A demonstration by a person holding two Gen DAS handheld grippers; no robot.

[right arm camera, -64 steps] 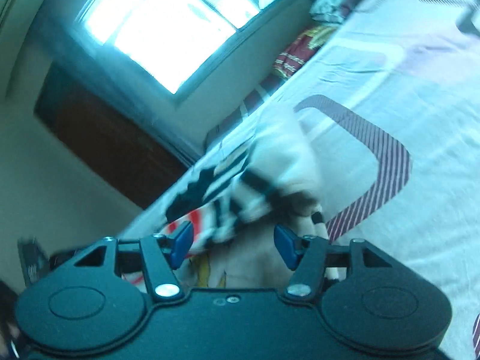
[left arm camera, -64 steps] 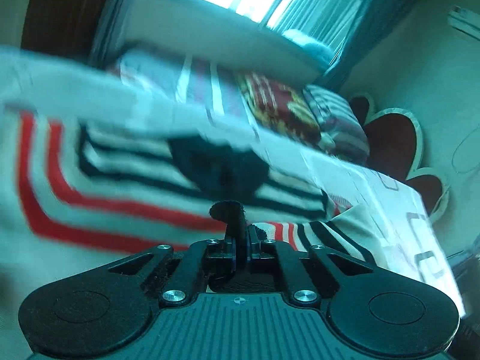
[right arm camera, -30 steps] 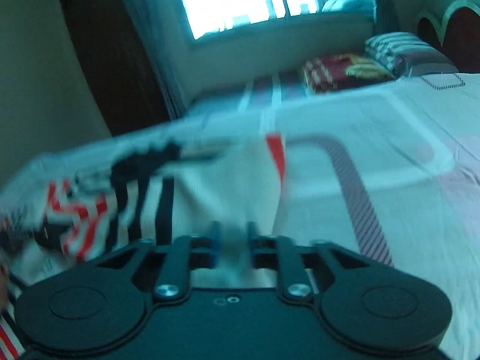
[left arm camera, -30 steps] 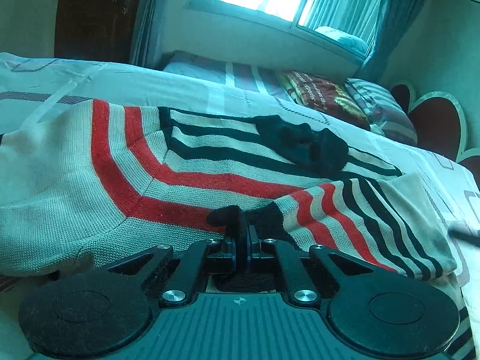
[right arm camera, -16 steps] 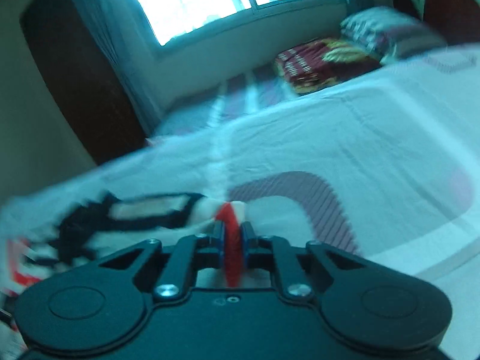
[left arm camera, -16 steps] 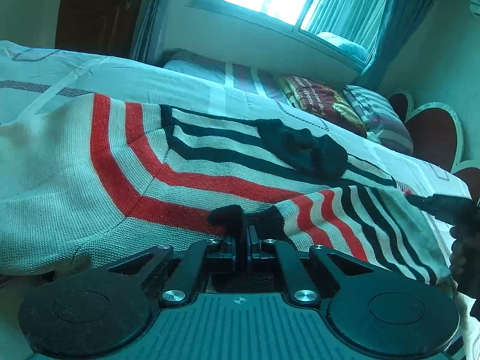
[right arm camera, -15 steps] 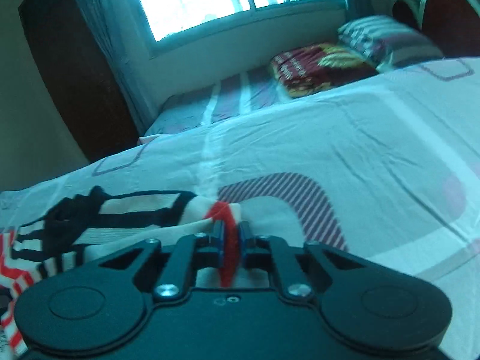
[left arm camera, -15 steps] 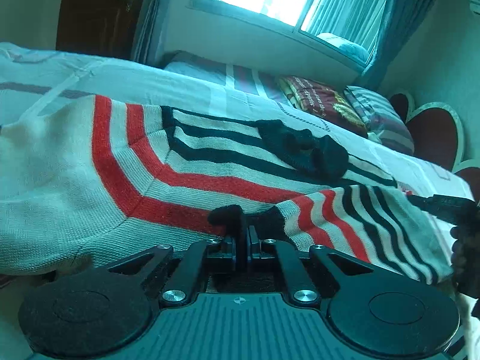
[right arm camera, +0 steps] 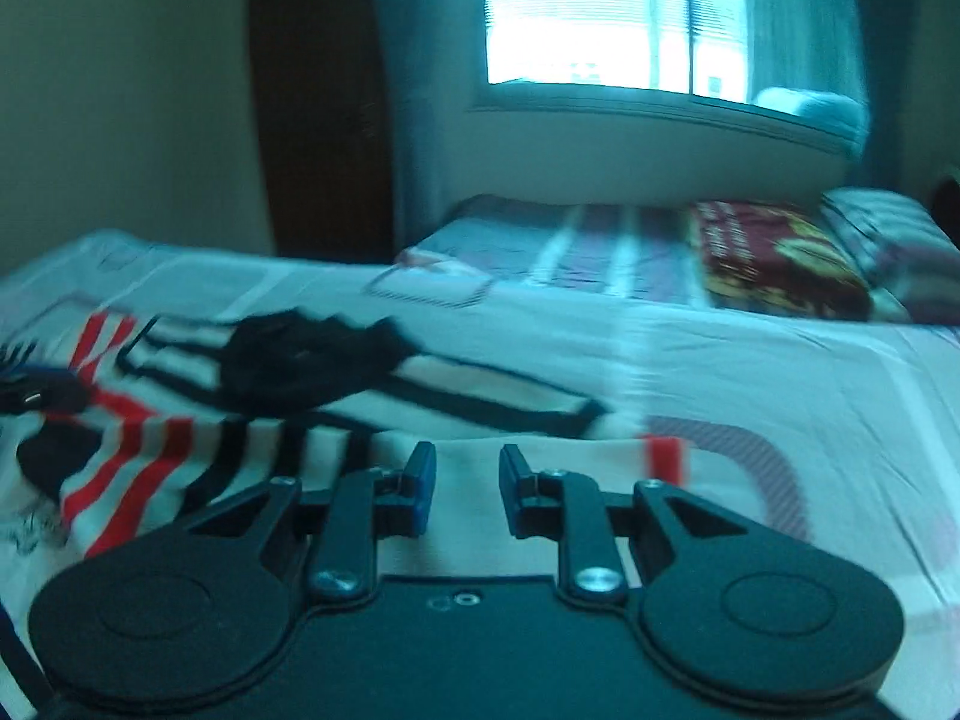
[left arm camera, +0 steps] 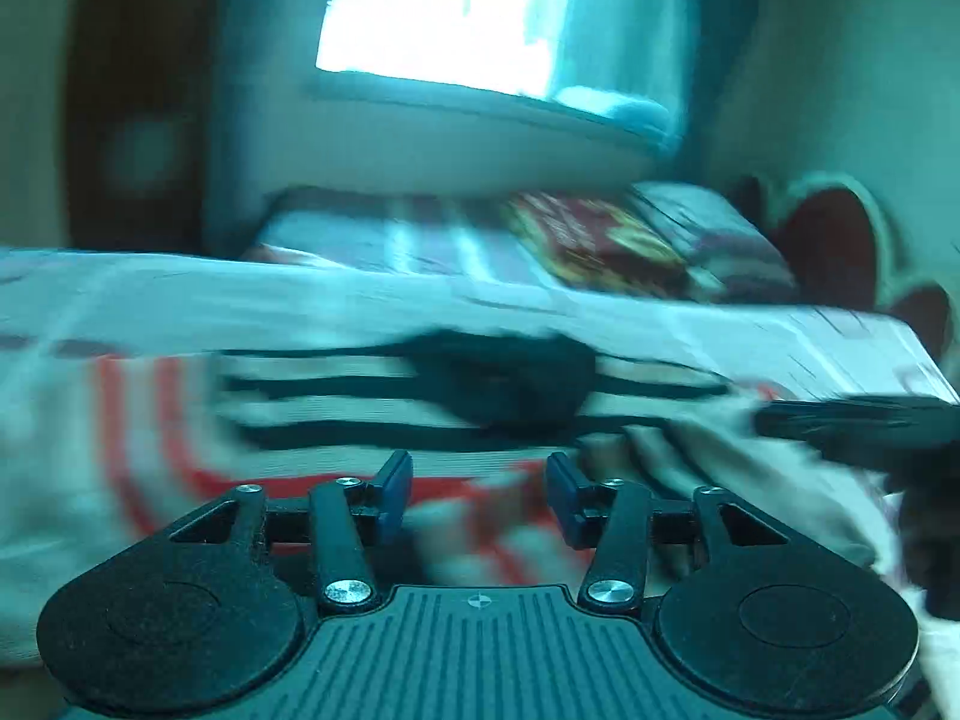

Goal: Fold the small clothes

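The striped sweater lies spread on the bed, a cream knit with red and black bands and a dark patch near its middle. In the right wrist view it stretches from the left edge across to a cream end with a red band just ahead and to the right of the fingers, lying on the sheet beside a curved striped print. In the left wrist view the same sweater fills the lower half of the picture, though the frame is smeared with motion blur and the folds cannot be made out.

The left hand-held gripper has its blue-padded fingers spread wide, nothing between them, with the knit lying just under and ahead of them. The right hand-held gripper stands with a narrower gap between its pads, also holding nothing, over the cream part of the cloth. Whether either one touches the fabric cannot be told.

At the right edge of the left wrist view a dark shape, the other gripper, reaches in over the sweater.

Beyond the bed, a striped cover and a red patterned pillow lie under a bright window, with a dark wooden door to the left.
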